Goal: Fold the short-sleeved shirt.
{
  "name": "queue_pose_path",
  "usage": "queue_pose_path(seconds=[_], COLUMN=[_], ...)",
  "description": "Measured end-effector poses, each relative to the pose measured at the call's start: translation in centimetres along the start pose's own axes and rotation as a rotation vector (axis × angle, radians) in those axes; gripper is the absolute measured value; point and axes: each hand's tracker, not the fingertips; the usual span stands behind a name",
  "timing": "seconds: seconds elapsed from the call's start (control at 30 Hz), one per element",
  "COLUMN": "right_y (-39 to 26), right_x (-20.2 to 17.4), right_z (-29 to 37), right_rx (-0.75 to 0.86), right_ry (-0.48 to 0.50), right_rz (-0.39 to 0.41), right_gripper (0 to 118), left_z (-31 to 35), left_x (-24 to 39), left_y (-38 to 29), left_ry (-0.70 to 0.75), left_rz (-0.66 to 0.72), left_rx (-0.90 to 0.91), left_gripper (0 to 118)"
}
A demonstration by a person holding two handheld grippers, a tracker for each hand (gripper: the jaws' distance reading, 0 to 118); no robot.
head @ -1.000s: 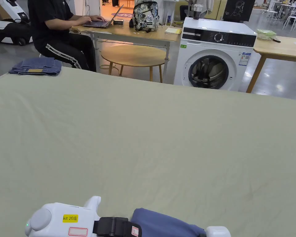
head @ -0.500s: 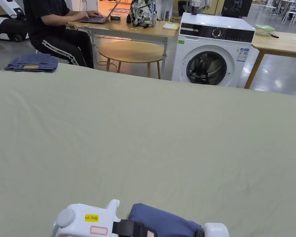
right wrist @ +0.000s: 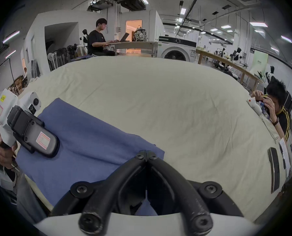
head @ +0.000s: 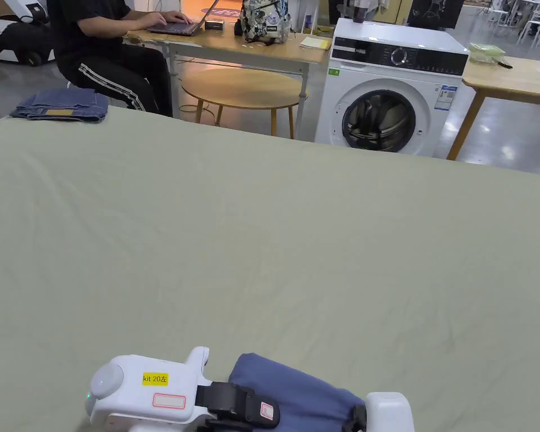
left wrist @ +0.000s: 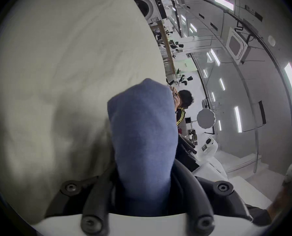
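Pale green cloth covers your wide tabletop, with a white washing machine beyond its far edge and folded jeans on its far left corner. Your blue short-sleeved shirt lies bunched at the near edge. Your left claw grips a fold of it between its jaws, while your right claw is pressed together on its edge.

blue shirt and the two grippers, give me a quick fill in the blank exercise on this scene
1. The blue shirt lies on a pale ____ sheet.
2. The right gripper has its jaws ____ at the shirt's edge.
3. Folded ____ sit at the sheet's far left corner.
4. Beyond the sheet stands a white ____ machine.

Missing words: green; shut; jeans; washing
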Motion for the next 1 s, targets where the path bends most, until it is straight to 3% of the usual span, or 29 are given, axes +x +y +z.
queue_pose_path(seconds=[0.37, 0.63, 1.0], right_y=[6.0, 9.1, 10.0], right_x=[-2.0, -4.0, -6.9], right_z=[0.4, -0.6, -1.8], right_rx=[0.121, 0.150, 0.133], right_ry=[0.012, 0.046, 0.094], right_rz=[0.005, 0.001, 0.046], right_gripper=[0, 0, 0], left_z=[8.7, 22.3, 39.9], left_x=[2.4, 2.8, 1.1], left_y=[2.4, 4.6, 6.3], left_ry=[0.110, 0.293, 0.480], left_rz=[-0.063, -0.112, 0.000], left_rx=[0.070, 0.206, 0.292], left_gripper=[17, 17, 17])
